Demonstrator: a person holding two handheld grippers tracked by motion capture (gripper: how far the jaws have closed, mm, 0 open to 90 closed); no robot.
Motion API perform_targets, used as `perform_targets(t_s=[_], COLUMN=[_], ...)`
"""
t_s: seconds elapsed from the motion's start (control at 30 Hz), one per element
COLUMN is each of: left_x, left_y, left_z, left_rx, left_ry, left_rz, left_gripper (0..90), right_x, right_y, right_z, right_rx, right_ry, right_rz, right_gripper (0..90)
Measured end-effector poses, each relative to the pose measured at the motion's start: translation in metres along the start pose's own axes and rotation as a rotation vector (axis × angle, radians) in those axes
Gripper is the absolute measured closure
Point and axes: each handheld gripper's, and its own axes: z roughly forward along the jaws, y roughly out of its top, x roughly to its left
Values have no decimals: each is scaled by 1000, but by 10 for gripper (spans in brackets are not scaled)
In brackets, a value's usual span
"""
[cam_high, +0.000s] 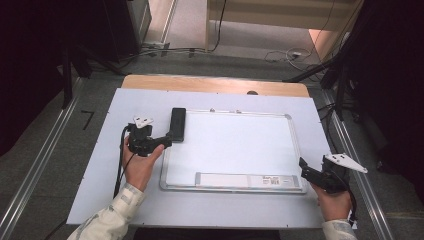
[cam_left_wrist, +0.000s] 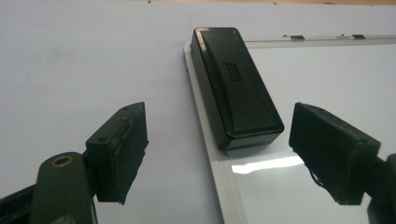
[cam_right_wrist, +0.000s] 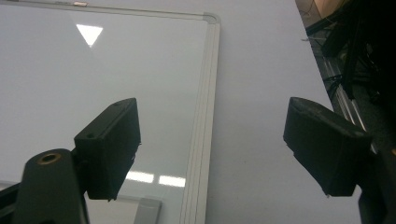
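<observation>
From the high view, a whiteboard (cam_high: 235, 145) lies flat on the desk (cam_high: 90, 165), and a black eraser (cam_high: 178, 124) sits on the whiteboard's far-left corner, half over the frame. Its long axis runs along the board's left edge, one short end toward the person, the other away. The left tool (cam_high: 162, 141) hangs just short of the eraser's near end, jaws apart and empty. The right tool (cam_high: 305, 167) waits at the whiteboard's near-right corner, also empty.

Over to the left gripper view — the eraser (cam_left_wrist: 236, 86) lies straight ahead between the spread jaws, near end toward the camera, not touched yet. Glossy hard shell, likely plastic, so I'd judge it light, stiff and a bit slippery; not fragile. The sensible hold looks to be across the two long sides near the middle, where the flat walls give the pads something to bite. The rounded top would slide.

The right gripper view shows that tool (cam_right_wrist: 210, 149) with its jaws wide apart, straddling the whiteboard's right frame (cam_right_wrist: 203, 121) — nothing between them but the white surface, well away from the eraser.
</observation>
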Motion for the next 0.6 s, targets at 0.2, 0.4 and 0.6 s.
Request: perform_targets(t_s=[0.2,0.4,0.6], left_x=[8,20,30], left_y=[-9,-17,-24], left_z=[-7,-16,-24], left_rx=[6,5,7], left_ry=[1,18,31], left_rz=[-7,-18,-41], left_gripper=[198,198,198], right_x=[-1,-1,0], right_y=[0,0,0], right_z=[-1,-1,-1], right_rx=[-4,-7,-5], right_ry=[1,2,1], right_rz=[1,3,2], right_gripper=[175,175,175])
